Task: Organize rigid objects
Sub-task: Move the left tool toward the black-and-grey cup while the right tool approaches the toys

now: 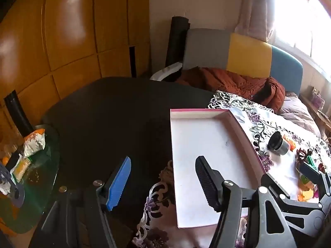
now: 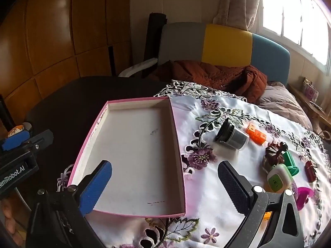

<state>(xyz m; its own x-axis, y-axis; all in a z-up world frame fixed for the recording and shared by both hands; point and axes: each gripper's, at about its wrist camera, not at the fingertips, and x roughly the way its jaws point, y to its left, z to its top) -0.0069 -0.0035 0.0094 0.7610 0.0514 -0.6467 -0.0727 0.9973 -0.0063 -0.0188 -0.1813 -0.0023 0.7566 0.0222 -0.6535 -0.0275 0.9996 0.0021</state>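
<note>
My left gripper (image 1: 163, 183) hangs over the near left corner of the pink-rimmed box (image 2: 178, 144), jaws partly spread, nothing between them; blue pad over the dark table (image 1: 107, 113), black pad over the box floor. My right gripper (image 2: 165, 188) is spread wide and empty, blue pad above the box's near edge, black pad above the floral cloth (image 2: 206, 196). The box is shallow, white inside, empty, lying partly on the cloth, partly on the dark table. The rigid items are all out on the cloth to the right of the box: black-lidded jar (image 2: 231, 134) on its side, orange block (image 2: 256, 135) just behind it, brown pumpkin-shaped piece (image 2: 273, 155), green item (image 2: 290, 162) just beside it, white-green square gadget (image 2: 278, 178) in front, dark red piece (image 2: 310, 170) further right, magenta piece (image 2: 304, 196) near my black pad. Glass side table (image 1: 41, 186) with snack packets at far left. Sofa (image 2: 227, 45) with rust blanket behind.
</note>
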